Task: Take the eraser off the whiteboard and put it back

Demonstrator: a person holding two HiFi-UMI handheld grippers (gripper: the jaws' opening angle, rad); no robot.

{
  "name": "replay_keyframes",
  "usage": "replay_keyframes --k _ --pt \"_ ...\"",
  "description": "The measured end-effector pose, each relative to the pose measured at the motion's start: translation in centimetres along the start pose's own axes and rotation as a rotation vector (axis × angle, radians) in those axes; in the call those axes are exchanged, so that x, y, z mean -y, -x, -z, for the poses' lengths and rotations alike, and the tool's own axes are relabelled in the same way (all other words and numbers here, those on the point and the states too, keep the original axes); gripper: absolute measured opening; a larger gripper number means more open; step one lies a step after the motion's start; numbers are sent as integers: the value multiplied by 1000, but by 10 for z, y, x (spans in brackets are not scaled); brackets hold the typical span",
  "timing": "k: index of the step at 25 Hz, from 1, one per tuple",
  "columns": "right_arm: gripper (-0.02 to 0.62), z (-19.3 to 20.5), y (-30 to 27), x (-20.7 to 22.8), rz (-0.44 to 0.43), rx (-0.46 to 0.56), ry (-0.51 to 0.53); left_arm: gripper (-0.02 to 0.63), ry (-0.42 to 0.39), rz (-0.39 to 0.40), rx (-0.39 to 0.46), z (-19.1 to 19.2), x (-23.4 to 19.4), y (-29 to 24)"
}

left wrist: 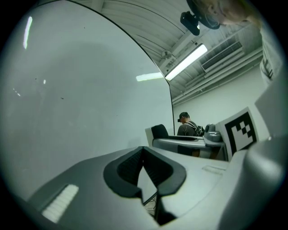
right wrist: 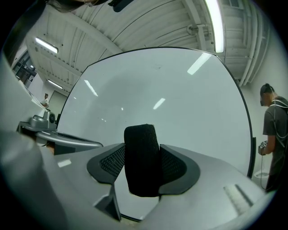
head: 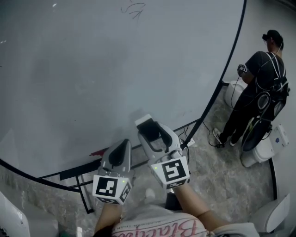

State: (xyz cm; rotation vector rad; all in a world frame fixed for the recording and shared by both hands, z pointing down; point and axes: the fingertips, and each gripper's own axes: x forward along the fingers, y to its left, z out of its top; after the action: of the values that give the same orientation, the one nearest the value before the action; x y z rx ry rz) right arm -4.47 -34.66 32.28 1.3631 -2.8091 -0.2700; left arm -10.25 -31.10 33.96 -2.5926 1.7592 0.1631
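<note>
Since the eraser [right wrist: 142, 157] sits upright between the ribbed pads of the right gripper [head: 151, 132], with both pads pressed against its two broad sides, it is off the whiteboard [head: 115, 69] and carried in front of the board's lower part, not far above the bottom edge. Whether its front end touches the board surface cannot be told from these views. Its visible face is black and woven or felt-like, so it is probably light and somewhat soft, giving a little under the pads rather than slipping. It looks unlikely to break if it bumps the board. The present hold across the narrow thickness, near the middle of its length, seems the sensible one, since it leaves the forward end free to meet the board. To put it back, that free face would need to come flat against the surface before the pads let go. The left gripper [head: 121, 150] is just beside the right one and a little lower, close to the board's bottom edge, its jaws together with nothing between them. A faint scribble [head: 133, 8] marks the board near its top edge. Beyond the board's right edge, well apart, stands a person [head: 259, 88].
</note>
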Motion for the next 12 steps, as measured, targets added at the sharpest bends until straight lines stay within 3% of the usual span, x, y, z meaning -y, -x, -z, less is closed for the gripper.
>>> replay_keyframes --k 12 --pt "244 -6 -49 25 22 17 -4 -2 -11 -37 10 -3 -22 -30"
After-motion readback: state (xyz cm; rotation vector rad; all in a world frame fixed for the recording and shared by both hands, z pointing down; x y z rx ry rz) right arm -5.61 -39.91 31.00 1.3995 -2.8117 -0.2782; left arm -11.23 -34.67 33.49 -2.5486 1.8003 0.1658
